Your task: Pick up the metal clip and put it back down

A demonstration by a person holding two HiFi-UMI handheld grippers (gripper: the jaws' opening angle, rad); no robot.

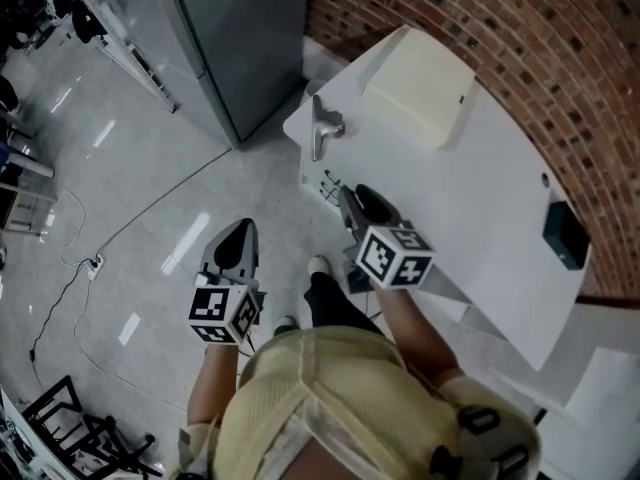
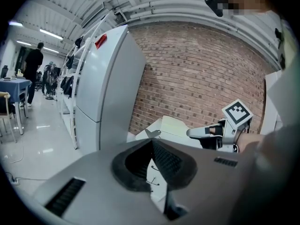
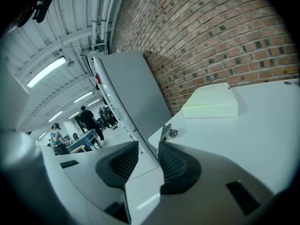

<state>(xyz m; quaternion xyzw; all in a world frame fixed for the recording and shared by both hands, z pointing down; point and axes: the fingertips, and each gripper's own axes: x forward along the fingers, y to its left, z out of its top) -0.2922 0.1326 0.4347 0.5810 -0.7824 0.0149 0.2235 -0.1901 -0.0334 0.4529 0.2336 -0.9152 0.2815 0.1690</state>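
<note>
Reaching for the metal clip point(image 1: 322, 128) is judged to be the step in hand; nothing is gripped yet. The clip is seen standing at the counter point(image 1: 480, 198) corner beside the grey cabinet point(image 1: 250, 38), just inside the edge. The right tool point(image 3: 148, 150) is held short of that corner with its jaws apart and empty. The left tool point(image 2: 152, 144) is held off the counter, its jaw tips together on nothing. The right tool should be lined up so that the clip passes between the jaws and then closed squarely, since a nudge could tip the clip over the edge. A pale box point(image 1: 415, 88) is set by the far edge, closed, and no contents can be seen.
</note>
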